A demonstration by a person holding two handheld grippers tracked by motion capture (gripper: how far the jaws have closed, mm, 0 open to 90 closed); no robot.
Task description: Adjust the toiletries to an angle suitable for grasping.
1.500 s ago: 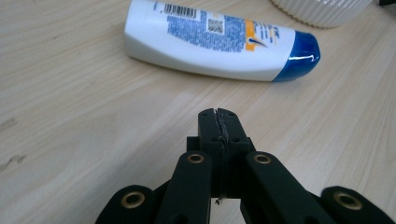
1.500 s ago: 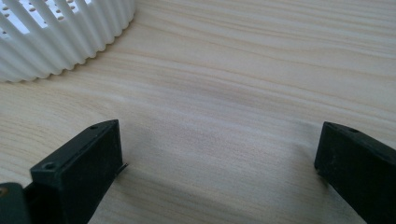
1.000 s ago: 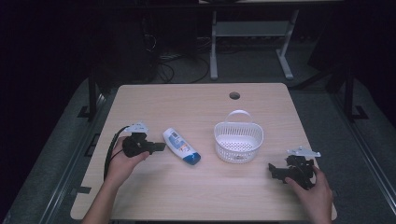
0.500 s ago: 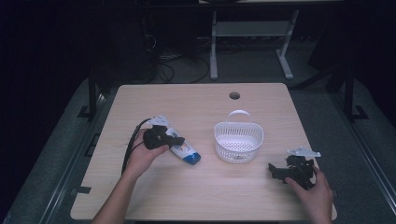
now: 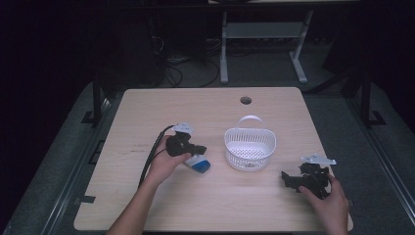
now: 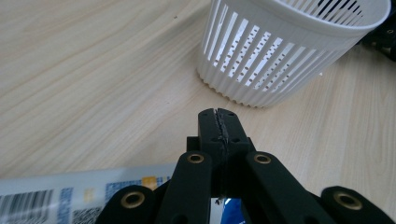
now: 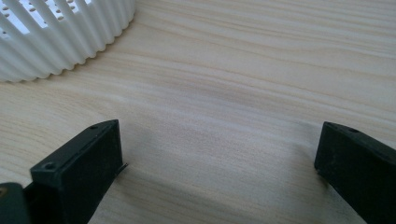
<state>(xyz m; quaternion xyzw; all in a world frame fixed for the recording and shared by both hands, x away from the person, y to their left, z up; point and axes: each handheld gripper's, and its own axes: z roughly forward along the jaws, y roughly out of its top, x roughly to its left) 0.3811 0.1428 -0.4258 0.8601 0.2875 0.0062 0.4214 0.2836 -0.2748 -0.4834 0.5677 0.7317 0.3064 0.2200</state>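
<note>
A white tube with a blue cap (image 5: 198, 163) lies on the wooden table (image 5: 210, 117), left of a white slotted basket (image 5: 250, 150). My left gripper (image 5: 200, 149) hovers right over the tube, pointing toward the basket, its jaws pressed together with nothing between them. In the left gripper view the shut gripper (image 6: 219, 119) sits above the tube's printed label (image 6: 70, 193), with the basket (image 6: 289, 46) ahead. My right gripper (image 5: 285, 177) rests low at the table's right front, jaws wide apart. In the right gripper view the open gripper (image 7: 219, 149) frames bare wood, the basket (image 7: 56, 32) at upper left.
A round cable hole (image 5: 245, 100) sits near the table's far edge. The basket has an arched handle (image 5: 250, 119). A black cable (image 5: 151, 152) trails from the left gripper toward the front left. Dark floor and a desk frame (image 5: 264, 34) lie beyond.
My left hand has moved right, from beside the tube to over it, now covering most of the tube. The right hand has stayed put.
</note>
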